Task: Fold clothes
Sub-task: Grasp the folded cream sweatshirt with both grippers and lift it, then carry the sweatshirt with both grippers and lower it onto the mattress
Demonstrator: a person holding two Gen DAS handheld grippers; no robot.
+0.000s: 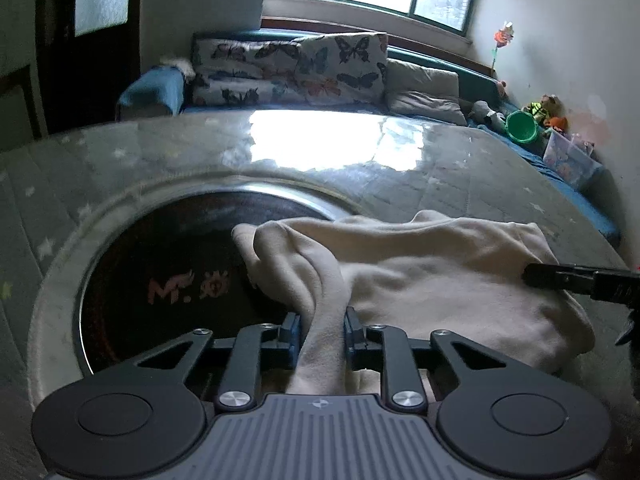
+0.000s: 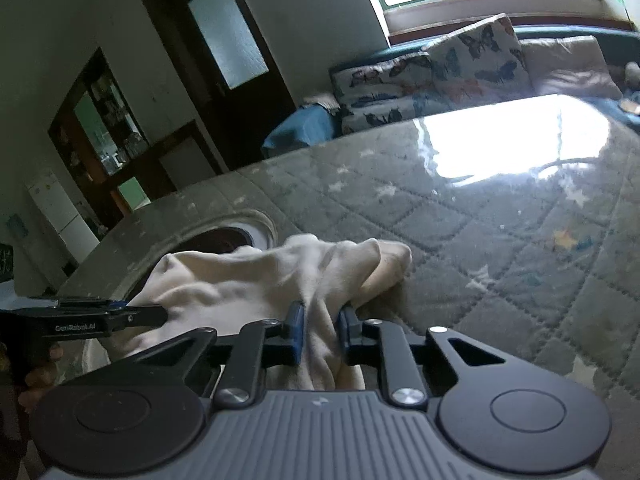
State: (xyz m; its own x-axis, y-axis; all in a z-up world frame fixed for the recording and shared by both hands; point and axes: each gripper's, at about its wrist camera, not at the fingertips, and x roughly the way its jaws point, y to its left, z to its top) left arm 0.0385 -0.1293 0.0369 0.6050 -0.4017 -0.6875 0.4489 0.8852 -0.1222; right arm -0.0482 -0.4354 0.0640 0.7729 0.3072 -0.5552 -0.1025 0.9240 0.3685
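I have both sets of fingers clamped on the cloth (image 1: 420, 276): the left gripper (image 1: 322, 330) pinches a bunched ridge at lower centre of its view, the right gripper (image 2: 320, 330) does the same in its own. The cream cloth lies rumpled on the counter (image 2: 480, 240), partly over the dark round inset (image 1: 160, 280) at lower left. I judge folding barely begun: edges gripped, no neat fold visible yet.
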